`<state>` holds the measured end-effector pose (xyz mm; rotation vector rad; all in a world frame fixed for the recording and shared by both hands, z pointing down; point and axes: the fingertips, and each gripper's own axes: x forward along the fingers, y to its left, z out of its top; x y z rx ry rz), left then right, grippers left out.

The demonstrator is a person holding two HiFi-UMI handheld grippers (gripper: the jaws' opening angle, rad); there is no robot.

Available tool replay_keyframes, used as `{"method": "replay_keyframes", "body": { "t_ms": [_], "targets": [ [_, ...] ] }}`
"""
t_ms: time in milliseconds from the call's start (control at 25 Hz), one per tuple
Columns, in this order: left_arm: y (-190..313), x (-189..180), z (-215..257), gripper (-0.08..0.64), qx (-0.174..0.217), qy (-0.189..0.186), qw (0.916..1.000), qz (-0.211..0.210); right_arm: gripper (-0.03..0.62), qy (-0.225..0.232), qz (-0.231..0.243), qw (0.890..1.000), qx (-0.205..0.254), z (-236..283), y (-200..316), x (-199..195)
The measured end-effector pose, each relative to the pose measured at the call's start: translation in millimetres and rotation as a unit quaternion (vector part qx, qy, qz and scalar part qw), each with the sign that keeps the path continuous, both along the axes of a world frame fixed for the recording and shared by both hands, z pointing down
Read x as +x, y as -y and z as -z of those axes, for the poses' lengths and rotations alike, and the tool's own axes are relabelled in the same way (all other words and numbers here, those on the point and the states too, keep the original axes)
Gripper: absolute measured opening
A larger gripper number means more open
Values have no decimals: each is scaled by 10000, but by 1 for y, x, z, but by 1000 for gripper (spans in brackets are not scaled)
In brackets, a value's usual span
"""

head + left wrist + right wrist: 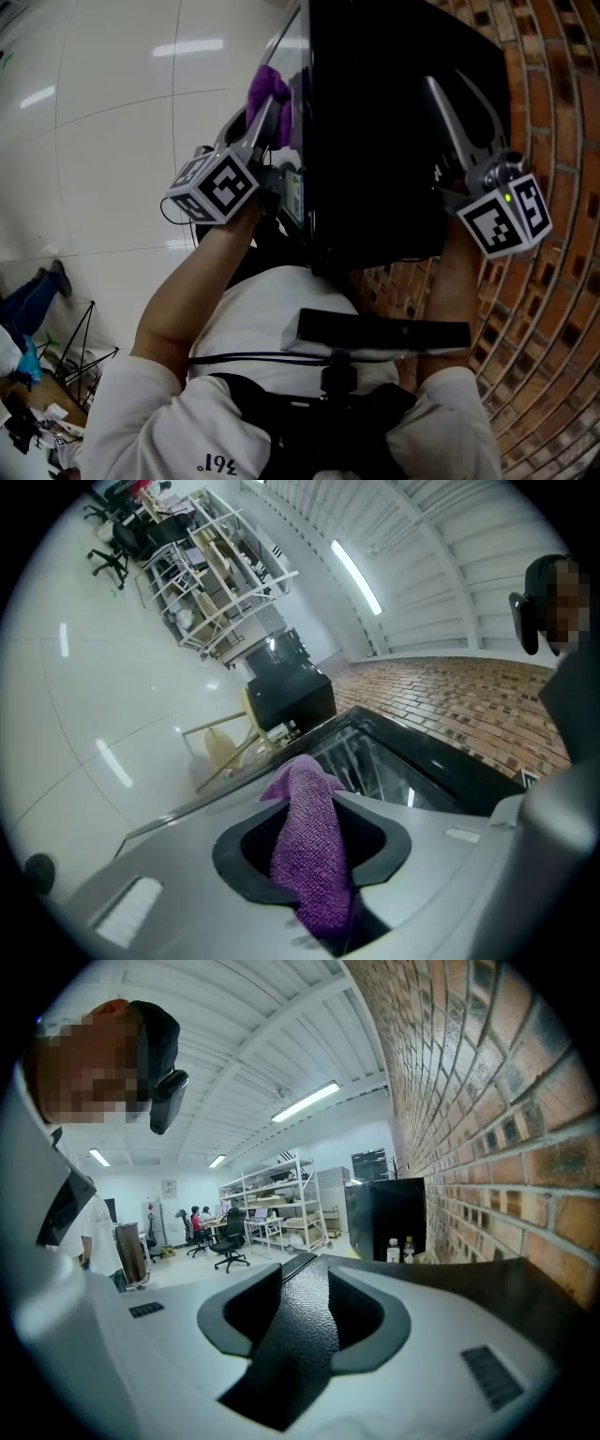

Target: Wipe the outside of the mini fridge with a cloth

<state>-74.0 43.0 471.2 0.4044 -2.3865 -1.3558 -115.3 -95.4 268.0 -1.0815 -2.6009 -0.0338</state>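
Note:
The black mini fridge (375, 141) stands against the brick wall, seen from above. My left gripper (274, 112) is at its left side, shut on a purple cloth (269, 89) that lies against the fridge. In the left gripper view the cloth (309, 846) hangs between the jaws, and the fridge's glass front (394, 771) with wire racks is just beyond. My right gripper (464, 108) sits on the fridge's top right. In the right gripper view a black textured edge of the fridge (305, 1279) fills the gap between the jaws of the right gripper (302, 1330).
A brick wall (553, 112) runs close along the right. A glossy white floor (112, 141) spreads left. Shelving (206, 574) and another black cabinet (286, 696) stand farther off. Two bottles (400, 1249) sit by a dark cabinet (384, 1213). People sit at desks (202, 1222) far away.

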Motion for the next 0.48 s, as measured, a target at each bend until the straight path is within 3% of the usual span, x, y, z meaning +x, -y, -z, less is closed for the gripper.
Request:
{"method": "replay_keyframes", "body": {
  "t_ms": [480],
  "targets": [
    [-1, -7, -78, 100, -234, -386, 9990, 24, 147, -2, -51, 10000, 34, -1, 4, 0]
  ]
}}
